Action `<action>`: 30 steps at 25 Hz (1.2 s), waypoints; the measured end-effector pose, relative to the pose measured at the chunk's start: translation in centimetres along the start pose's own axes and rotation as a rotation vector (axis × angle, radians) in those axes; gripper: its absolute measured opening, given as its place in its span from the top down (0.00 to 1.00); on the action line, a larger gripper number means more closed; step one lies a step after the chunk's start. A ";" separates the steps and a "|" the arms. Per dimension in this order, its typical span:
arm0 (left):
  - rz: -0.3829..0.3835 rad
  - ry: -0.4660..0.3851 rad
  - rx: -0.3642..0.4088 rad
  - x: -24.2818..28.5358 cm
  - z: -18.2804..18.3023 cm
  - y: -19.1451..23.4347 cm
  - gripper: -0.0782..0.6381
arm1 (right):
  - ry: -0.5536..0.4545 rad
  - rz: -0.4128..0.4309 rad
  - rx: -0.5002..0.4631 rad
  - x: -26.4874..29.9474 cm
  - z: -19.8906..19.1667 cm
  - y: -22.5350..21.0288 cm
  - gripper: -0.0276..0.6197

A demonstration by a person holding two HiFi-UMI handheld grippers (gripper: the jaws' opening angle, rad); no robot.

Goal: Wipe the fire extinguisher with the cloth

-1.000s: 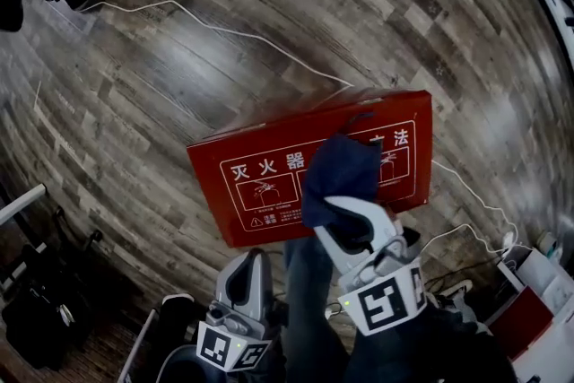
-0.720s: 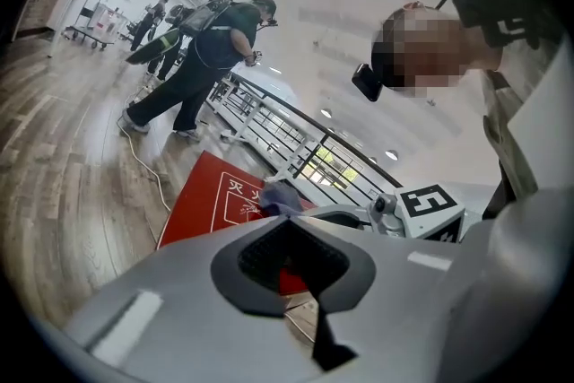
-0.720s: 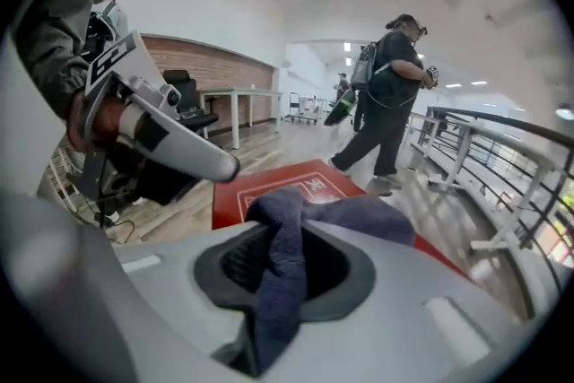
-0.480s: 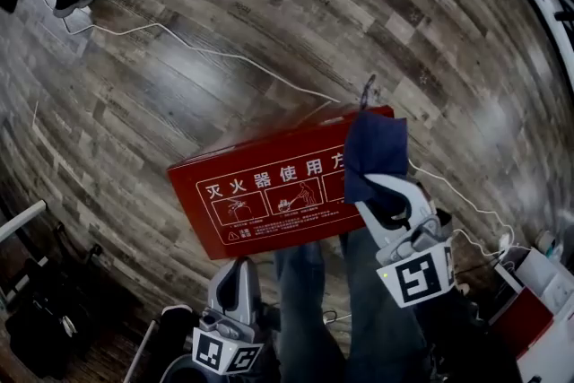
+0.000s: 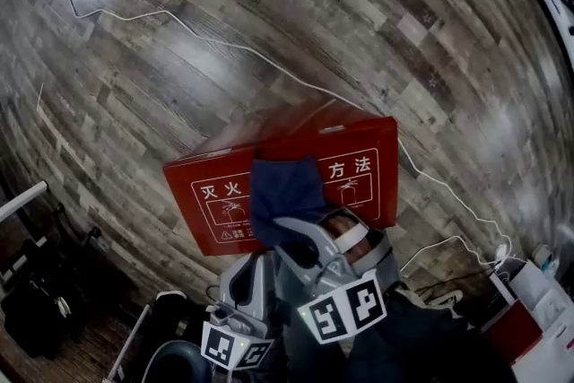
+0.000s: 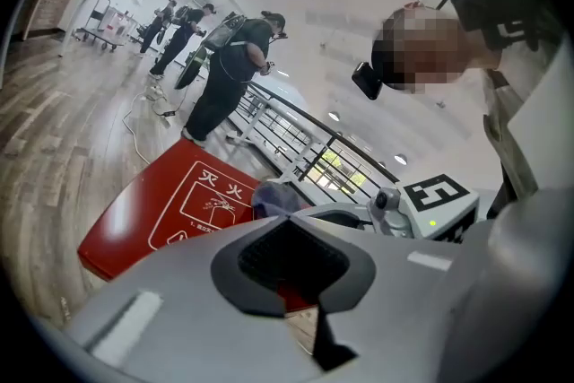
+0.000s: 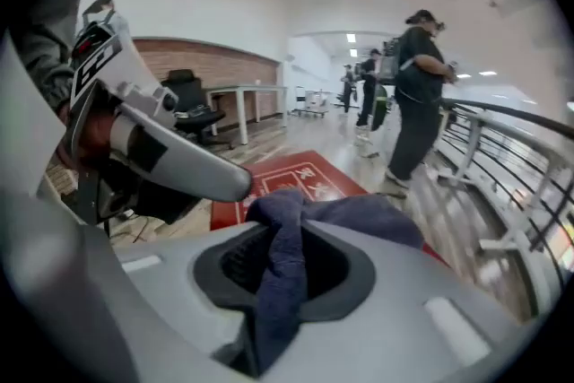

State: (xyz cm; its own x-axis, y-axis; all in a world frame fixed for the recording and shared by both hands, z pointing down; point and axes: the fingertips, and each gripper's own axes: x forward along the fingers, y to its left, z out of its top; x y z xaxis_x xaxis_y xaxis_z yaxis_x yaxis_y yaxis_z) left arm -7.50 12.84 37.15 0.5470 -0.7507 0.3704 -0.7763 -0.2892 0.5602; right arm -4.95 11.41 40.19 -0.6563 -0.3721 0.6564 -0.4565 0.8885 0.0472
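Observation:
The fire extinguisher box (image 5: 359,166), a red case with white print, lies on the wood floor at the middle of the head view. A dark blue cloth (image 5: 282,188) covers the left-middle part of its printed face. My right gripper (image 5: 289,227) is shut on the cloth, which hangs bunched between its jaws (image 7: 287,238) in the right gripper view, above the red box (image 7: 300,170). My left gripper (image 5: 251,263) sits lower and to the left, short of the box, jaws shut and empty. The left gripper view shows the box (image 6: 170,211) and the cloth (image 6: 269,195) beyond the jaws.
A white cable (image 5: 224,45) runs across the floor behind the box and down its right side. Several people (image 7: 417,94) stand beside a metal railing (image 7: 511,157). A white and red box (image 5: 529,309) sits at lower right; dark gear (image 5: 36,300) at lower left.
The right gripper swept the cloth from the box's middle to its right end, then back to the left-middle. The left gripper stayed low near the box's front.

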 end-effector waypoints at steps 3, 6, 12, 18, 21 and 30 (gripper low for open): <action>0.025 -0.003 0.012 -0.5 0.5 1.1 0.88 | -0.014 0.039 -0.079 0.2 -0.1 1.7 0.85; 0.031 -0.008 0.005 -0.8 1.0 1.5 0.88 | 0.018 -0.037 0.025 -3.3 -3.7 -0.5 0.85; 0.007 -0.048 0.007 -1.1 3.9 0.7 0.88 | 0.100 -0.175 0.247 -9.9 -9.7 -3.7 0.85; -0.007 -0.081 0.018 -2.4 7.6 0.8 0.88 | 0.114 -0.081 0.351 -5.4 -6.2 -2.1 0.85; -0.008 -0.095 0.039 -3.9 9.4 1.8 0.88 | 0.059 0.037 0.252 -0.5 -1.7 1.8 0.85; -0.011 -0.093 0.025 -6.9 9.9 3.9 0.88 | 0.052 0.193 0.144 3.0 2.0 6.4 0.85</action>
State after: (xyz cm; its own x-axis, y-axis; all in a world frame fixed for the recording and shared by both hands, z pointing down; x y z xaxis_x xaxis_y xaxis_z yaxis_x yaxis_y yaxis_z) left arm -17.38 10.99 29.42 0.5251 -0.7990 0.2930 -0.7785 -0.3119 0.5447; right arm -11.03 15.41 40.96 -0.7093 -0.1819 0.6810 -0.4092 0.8929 -0.1877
